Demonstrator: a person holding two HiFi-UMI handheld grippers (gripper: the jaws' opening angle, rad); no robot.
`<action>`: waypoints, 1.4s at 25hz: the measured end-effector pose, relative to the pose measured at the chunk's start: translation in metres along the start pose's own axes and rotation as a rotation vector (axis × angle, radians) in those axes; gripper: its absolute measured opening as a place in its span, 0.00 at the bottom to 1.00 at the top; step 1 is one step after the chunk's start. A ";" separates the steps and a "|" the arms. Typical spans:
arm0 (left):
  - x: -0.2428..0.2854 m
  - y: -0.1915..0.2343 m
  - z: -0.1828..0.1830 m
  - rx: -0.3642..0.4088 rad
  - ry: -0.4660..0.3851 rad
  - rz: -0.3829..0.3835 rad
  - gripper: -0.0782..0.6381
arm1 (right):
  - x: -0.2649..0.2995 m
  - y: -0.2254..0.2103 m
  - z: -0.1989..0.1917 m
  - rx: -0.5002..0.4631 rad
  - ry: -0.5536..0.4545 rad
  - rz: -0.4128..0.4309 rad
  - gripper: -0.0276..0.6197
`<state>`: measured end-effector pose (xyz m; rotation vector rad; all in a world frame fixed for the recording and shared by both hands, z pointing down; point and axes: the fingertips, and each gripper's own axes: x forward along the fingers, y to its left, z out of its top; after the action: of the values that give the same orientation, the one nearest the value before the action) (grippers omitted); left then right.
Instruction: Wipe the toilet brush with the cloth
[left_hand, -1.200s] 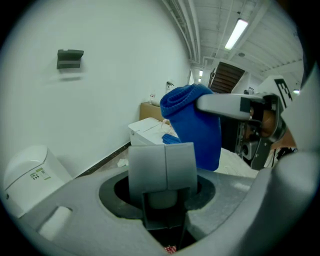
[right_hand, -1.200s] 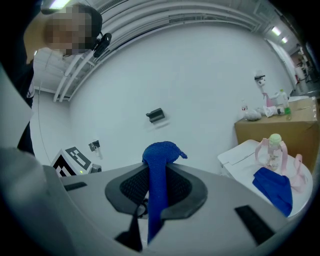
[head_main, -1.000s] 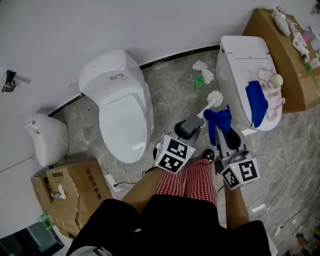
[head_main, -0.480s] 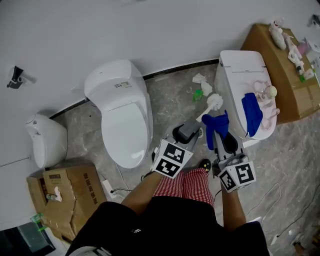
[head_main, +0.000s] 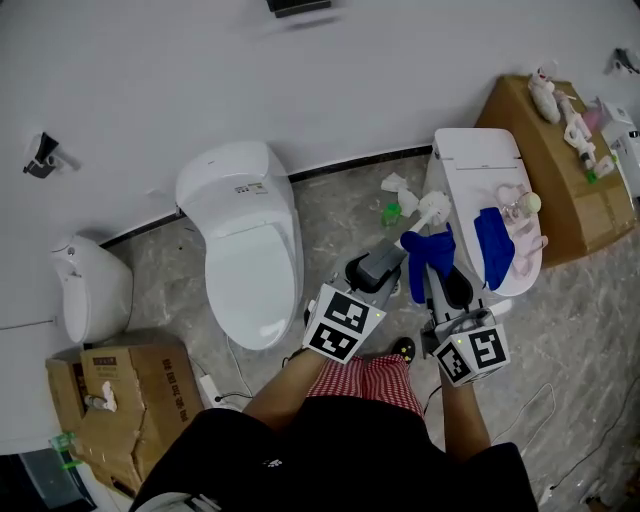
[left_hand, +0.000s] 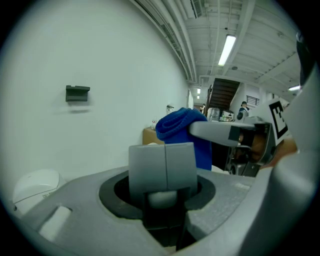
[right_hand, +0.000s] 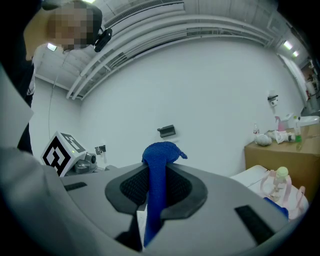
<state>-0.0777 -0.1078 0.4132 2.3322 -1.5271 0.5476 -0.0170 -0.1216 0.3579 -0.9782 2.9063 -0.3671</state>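
1. Two grippers are raised side by side over the floor (head_main: 340, 205), between two white toilets (head_main: 250, 250).
2. The left gripper (head_main: 388, 256) is clamped on the toilet brush (head_main: 432, 207) by its handle, bristle head pointing away from the person.
3. The right gripper (head_main: 432, 264) pinches the blue cloth (head_main: 424, 256), which droops just beside the brush.
4. A second blue cloth (head_main: 493, 248) lies on the right-hand toilet.
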 end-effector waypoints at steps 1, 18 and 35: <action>-0.003 0.000 0.004 -0.012 -0.012 0.005 0.35 | -0.001 0.001 0.004 -0.002 -0.005 0.002 0.15; -0.031 0.006 0.078 -0.006 -0.148 0.032 0.35 | 0.001 0.002 0.066 -0.033 -0.124 -0.001 0.15; -0.063 -0.012 0.164 0.084 -0.310 0.003 0.35 | -0.004 0.010 0.140 -0.066 -0.255 0.045 0.15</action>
<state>-0.0648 -0.1255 0.2380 2.5748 -1.6659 0.2626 -0.0022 -0.1407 0.2192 -0.8922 2.7186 -0.1328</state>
